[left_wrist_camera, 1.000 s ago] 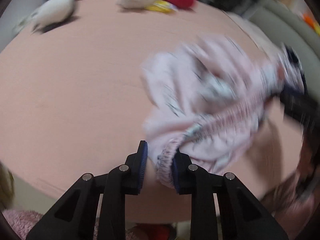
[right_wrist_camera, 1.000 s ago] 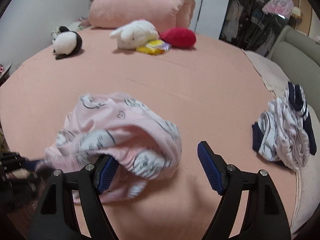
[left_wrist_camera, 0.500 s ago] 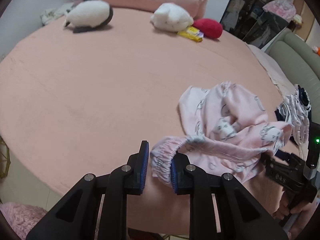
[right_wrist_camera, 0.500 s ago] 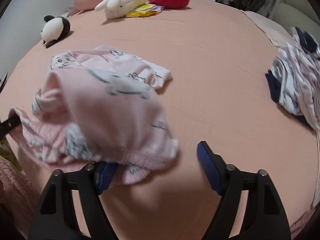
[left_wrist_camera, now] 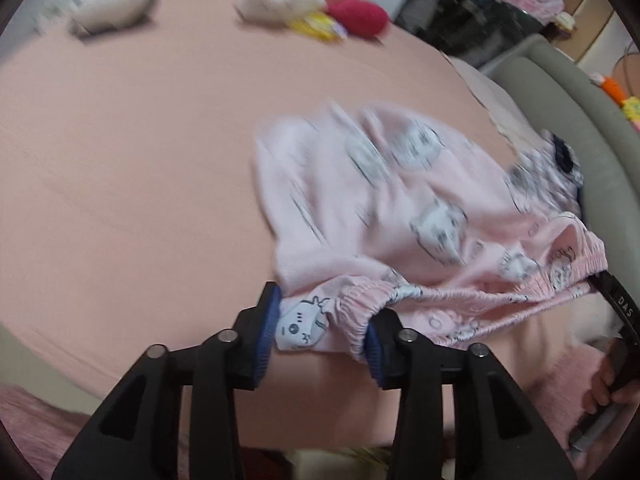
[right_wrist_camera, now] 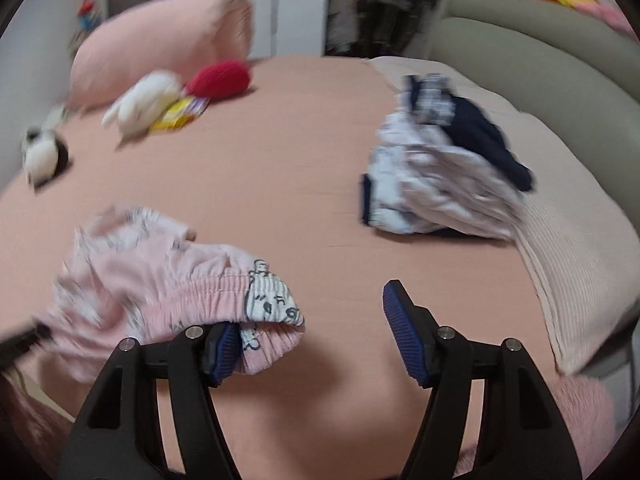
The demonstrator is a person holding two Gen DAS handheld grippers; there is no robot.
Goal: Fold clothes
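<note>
Pink printed trousers [left_wrist_camera: 400, 208] hang stretched over the pink bed [left_wrist_camera: 140, 152]. My left gripper [left_wrist_camera: 320, 328] has its jaws parted, with one end of the elastic waistband lying between them; I cannot tell whether they still grip it. In the right wrist view the other end of the waistband [right_wrist_camera: 224, 292] hangs over the left finger [right_wrist_camera: 220, 344] of my right gripper [right_wrist_camera: 316, 336], whose jaws stand wide open. The right gripper's body shows at the right edge of the left wrist view [left_wrist_camera: 616, 304].
A crumpled white and navy garment [right_wrist_camera: 440, 176] lies on the right of the bed beside a beige blanket [right_wrist_camera: 580, 240]. Plush toys [right_wrist_camera: 144, 100], a red cushion [right_wrist_camera: 220, 78] and a pink pillow [right_wrist_camera: 160, 40] sit at the far side. A grey headboard [right_wrist_camera: 540, 52] curves along the right.
The trousers have been pulled out wide between the two grippers. The left jaws have parted wider around the waistband. Both cameras have swung to the right.
</note>
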